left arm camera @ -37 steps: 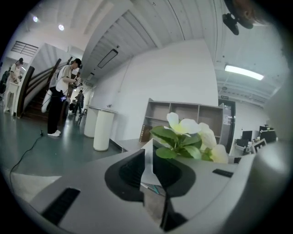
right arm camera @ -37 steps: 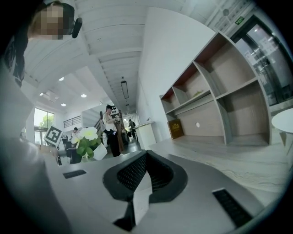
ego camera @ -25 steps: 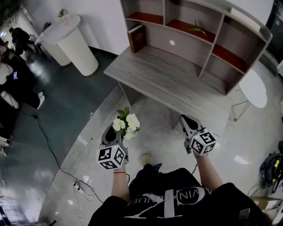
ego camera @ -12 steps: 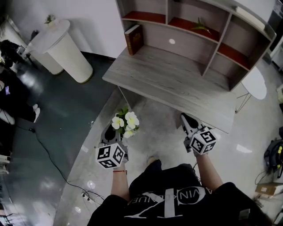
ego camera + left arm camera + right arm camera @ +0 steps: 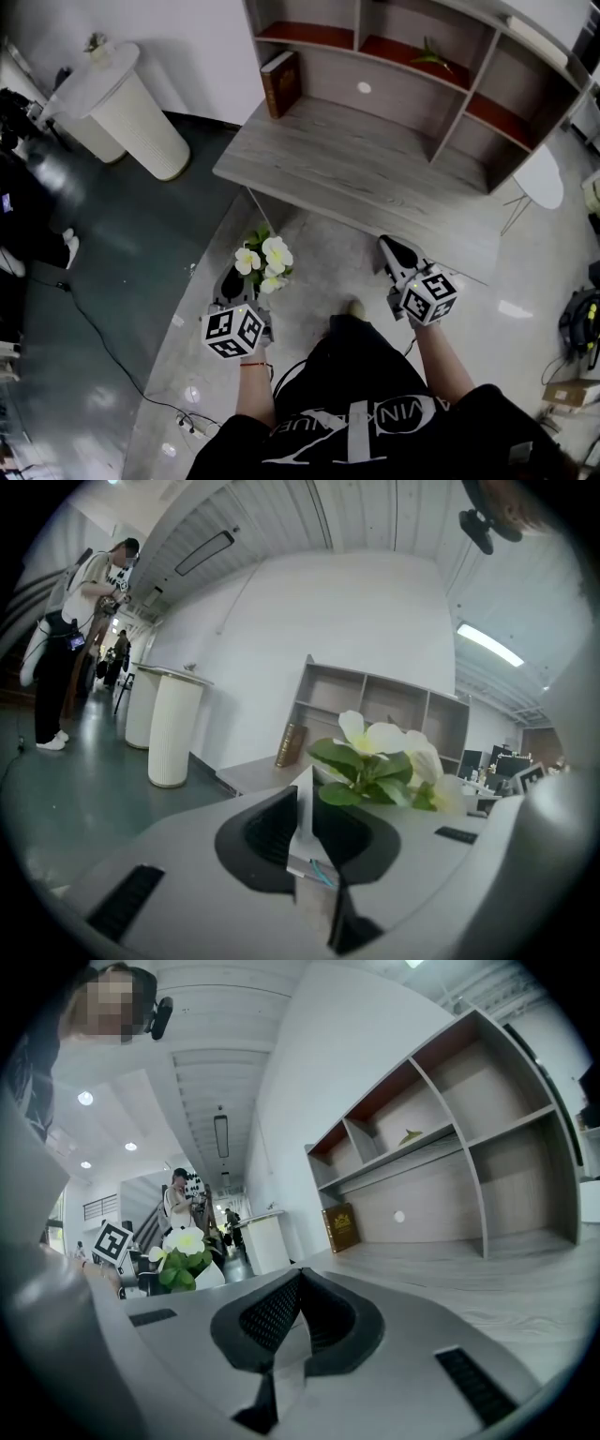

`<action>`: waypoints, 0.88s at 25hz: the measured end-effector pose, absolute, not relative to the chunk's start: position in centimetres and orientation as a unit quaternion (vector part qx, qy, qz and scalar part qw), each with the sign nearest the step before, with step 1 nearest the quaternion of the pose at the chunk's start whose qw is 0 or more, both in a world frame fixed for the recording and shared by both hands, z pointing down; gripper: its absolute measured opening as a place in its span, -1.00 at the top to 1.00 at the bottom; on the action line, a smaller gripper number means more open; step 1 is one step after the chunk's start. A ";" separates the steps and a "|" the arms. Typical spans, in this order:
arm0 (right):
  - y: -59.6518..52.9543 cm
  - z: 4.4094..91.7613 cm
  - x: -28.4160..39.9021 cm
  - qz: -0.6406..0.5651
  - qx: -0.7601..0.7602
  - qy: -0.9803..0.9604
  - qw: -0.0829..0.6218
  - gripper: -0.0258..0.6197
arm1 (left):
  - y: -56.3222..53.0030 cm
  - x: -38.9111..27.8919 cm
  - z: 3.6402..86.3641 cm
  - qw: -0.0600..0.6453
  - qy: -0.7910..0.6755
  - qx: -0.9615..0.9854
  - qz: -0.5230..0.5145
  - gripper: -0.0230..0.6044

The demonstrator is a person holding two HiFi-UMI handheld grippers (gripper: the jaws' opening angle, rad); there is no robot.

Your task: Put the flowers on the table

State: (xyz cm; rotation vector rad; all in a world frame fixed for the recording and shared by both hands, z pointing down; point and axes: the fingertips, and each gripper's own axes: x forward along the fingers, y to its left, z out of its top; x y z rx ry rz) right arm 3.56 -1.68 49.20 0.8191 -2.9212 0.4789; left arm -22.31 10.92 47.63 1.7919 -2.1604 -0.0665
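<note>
The left gripper [image 5: 302, 832] is clamped on the base of the flowers [image 5: 265, 262], its jaws pinching a thin pale piece that may be a wrapper, with white blooms and green leaves standing just above them. The bunch is held over the floor [image 5: 328, 267], just short of the near edge of the grey wooden table [image 5: 356, 178] and not touching it. The right gripper [image 5: 298, 1321] has its jaws pressed together on nothing, near the table's front edge.

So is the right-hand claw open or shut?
Shut and empty: the right gripper has its jaws together, nothing between them. The flowers are in the left gripper.
</note>
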 end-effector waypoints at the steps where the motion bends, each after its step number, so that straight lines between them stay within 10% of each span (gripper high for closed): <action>1: -2.2 49.5 3.5 0.158 0.268 -0.950 0.037 0.89 | 10.3 -22.1 48.1 0.171 -0.755 0.632 -0.020 0.76; 22: -18.2 50.5 -0.2 0.177 0.306 -0.935 0.027 0.89 | -9.6 -26.5 46.7 0.151 -0.723 0.674 0.001 0.77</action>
